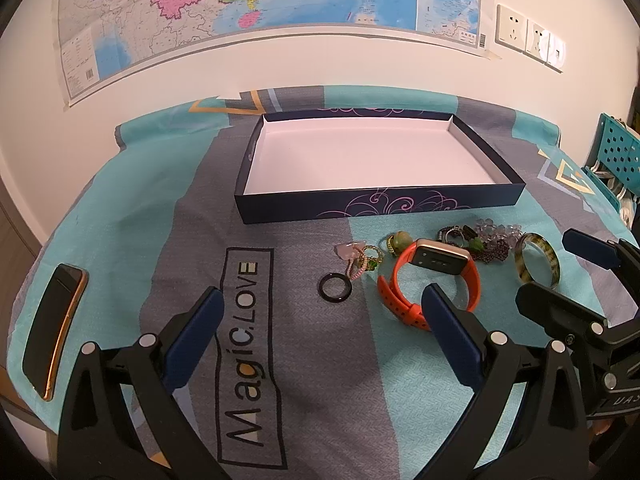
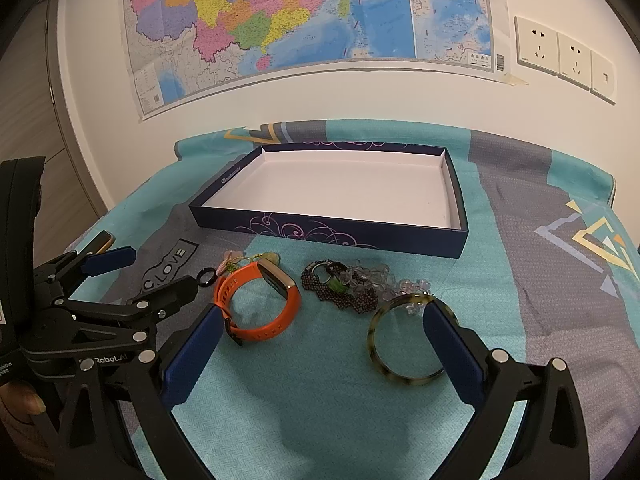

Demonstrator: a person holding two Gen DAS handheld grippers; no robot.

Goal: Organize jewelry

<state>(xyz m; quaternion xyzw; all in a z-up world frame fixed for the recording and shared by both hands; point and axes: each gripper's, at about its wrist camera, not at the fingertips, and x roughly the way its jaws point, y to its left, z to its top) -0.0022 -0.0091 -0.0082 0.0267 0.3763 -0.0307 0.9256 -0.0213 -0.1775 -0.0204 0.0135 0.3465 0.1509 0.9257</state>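
I have the left hand-held gripper (image 1: 322, 312) spread wide and holding nothing, hovering over the patterned cloth (image 1: 304, 380) on the counter; its right finger (image 1: 452, 336) sits just in front of the orange watch (image 1: 430, 276), overlapping the strap in my view, though I cannot tell whether it touches. The right hand-held gripper (image 2: 324, 336) is likewise released and wide, gripping nothing, with its right finger (image 2: 452, 352) covering part of the mottled green bangle (image 2: 404, 338); contact there is also unclear. One dark blue tray (image 1: 376, 202) with a white inside stands behind the jewelry, toward the wall. In front of the tray I count one orange watch, one black ring (image 1: 335, 287) left of the watch, one mottled green bangle to its right, and one pink charm with cords (image 1: 354, 256) between the ring and the tray. Behind and right of the watch lies a tangled heap of dark and clear beaded pieces (image 2: 352, 286), too knotted for me to count. One phone (image 1: 52, 326) lies far left of the tray, near the cloth's edge.
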